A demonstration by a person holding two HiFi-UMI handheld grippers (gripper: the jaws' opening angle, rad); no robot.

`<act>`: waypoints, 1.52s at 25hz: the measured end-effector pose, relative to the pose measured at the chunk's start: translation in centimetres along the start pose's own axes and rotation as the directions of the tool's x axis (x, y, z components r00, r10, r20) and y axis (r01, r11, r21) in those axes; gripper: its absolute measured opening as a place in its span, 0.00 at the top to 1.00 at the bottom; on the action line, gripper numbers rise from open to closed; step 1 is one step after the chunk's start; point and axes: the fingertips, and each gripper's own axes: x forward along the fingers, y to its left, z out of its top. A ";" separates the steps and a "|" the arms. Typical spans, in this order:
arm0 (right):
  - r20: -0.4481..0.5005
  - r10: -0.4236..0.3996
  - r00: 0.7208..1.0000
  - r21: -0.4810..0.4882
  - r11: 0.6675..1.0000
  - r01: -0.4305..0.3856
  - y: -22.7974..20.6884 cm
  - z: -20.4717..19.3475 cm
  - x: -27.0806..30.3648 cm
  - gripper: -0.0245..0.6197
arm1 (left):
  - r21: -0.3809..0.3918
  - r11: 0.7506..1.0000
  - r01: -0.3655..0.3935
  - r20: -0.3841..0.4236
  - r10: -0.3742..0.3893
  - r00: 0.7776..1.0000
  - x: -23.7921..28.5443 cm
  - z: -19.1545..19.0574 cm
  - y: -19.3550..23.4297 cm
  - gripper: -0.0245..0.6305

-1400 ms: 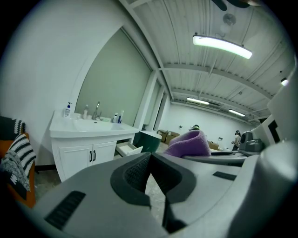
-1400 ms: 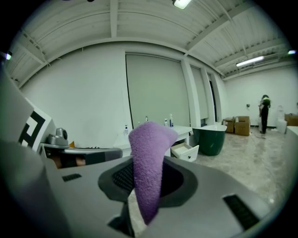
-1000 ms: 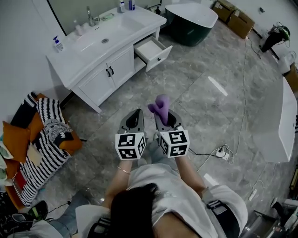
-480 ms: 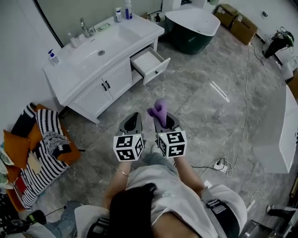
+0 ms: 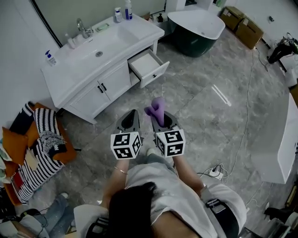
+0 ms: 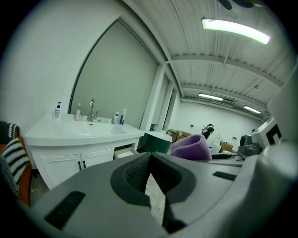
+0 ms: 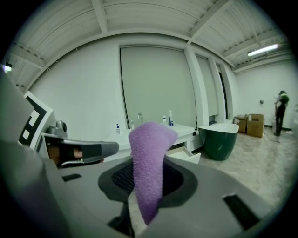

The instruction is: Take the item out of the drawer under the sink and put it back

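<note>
A person stands on a grey marble-patterned floor (image 5: 205, 107) in a bathroom showroom, a hand-held gripper in each hand, both held level in the centre of the head view and aimed toward the upper left of the frame. The right hand-held gripper (image 5: 161, 117) is clamped on a purple cloth (image 5: 157, 108), which sticks up out of its jaws in a soft fold and hangs a little way below them in the right gripper view. The left hand-held gripper (image 5: 132, 114), just beside it, has its jaws pressed together with nothing between them. At upper centre, well apart from both tools, the drawer (image 5: 149, 63) under the sink (image 5: 99, 47) stands pulled out of the white cabinet (image 5: 100, 87), its visible inside bare. Bottles (image 5: 123, 10) stand at the back of the bench beside the tap. A dark green bathtub (image 5: 195, 23) sits at the top of the frame beyond the cabinet, with cardboard boxes (image 5: 242, 19) at upper right. A black-and-white striped blanket (image 5: 44, 135) lies over a seat at the left edge.
</note>
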 end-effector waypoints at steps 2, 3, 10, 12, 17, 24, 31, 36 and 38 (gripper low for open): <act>-0.002 0.012 1.000 -0.001 1.000 -0.012 -0.7 0.2 0.3 0.79 | -0.003 1.000 -0.002 0.002 0.002 1.000 0.8 0.1 -0.5 0.96; -0.002 0.017 1.000 -0.001 1.000 -0.017 -1.1 0.3 0.5 0.79 | -0.005 1.000 -0.004 0.003 0.004 1.000 1.1 0.1 -0.7 0.96; -0.012 0.059 0.998 -0.007 0.998 -0.059 -2.7 0.3 1.2 0.79 | -0.010 1.000 -0.027 -0.003 0.027 1.000 2.9 0.0 -1.4 0.96; -0.013 0.061 0.998 -0.011 0.998 -0.061 -3.0 0.2 1.2 0.79 | -0.008 1.000 -0.029 -0.002 0.029 1.000 3.2 0.0 -1.6 0.96; -0.019 0.076 0.997 -0.018 0.997 -0.076 -3.3 0.1 1.2 0.79 | -0.008 1.000 -0.030 -0.003 0.030 1.000 3.5 -0.2 -2.0 0.96; -0.019 0.067 0.998 -0.031 0.997 -0.067 -3.4 -0.4 1.4 0.79 | -0.004 0.999 -0.043 -0.030 0.042 0.999 4.0 -1.3 -1.4 0.96; -0.029 0.021 0.999 -0.019 1.000 -0.021 -4.5 -0.8 2.8 0.79 | 0.011 1.000 -0.007 -0.049 0.007 0.999 5.7 -1.6 -1.1 0.96; -0.032 0.008 0.999 -0.027 1.000 -0.009 -5.3 0.2 4.8 0.79 | -0.001 1.000 0.008 -0.044 -0.008 0.999 7.8 -0.6 -0.1 0.96; -0.031 0.005 1.000 -0.023 1.000 -0.005 -5.7 0.6 5.9 0.79 | 0.002 1.000 0.020 -0.046 -0.020 0.999 8.9 -0.4 0.2 0.96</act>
